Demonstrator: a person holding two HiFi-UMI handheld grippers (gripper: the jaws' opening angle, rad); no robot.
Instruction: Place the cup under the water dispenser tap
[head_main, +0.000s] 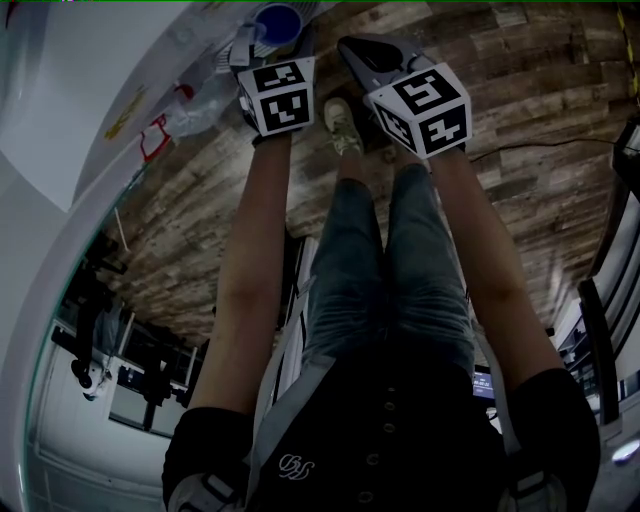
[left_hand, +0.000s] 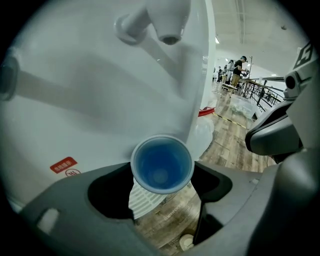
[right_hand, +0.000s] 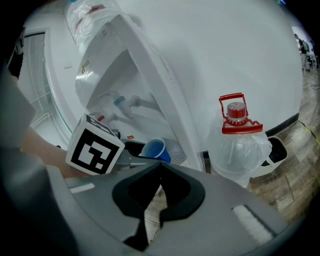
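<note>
Left fingers (left_hand: 75, 205) grasp the blue cup (left_hand: 162, 165) beside an illegible red label (left_hand: 63, 164); right fingers (right_hand: 220, 197) clenched.

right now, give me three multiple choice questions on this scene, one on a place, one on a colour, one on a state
1. Where is the cup?
A. on the floor
B. between the jaws of the left claw
C. on a table

2. What colour is the cap on the water jug?
A. red
B. green
C. black

3. How does the right claw stand?
A. shut on the cup
B. wide open
C. shut and empty

Answers:
1 B: the left gripper view shows the blue cup gripped between that claw's jaws, in front of the white dispenser.
2 A: the right gripper view shows a red cap and handle on top of the clear water jug.
3 C: in its own view, its tips meet with nothing between them.
</note>
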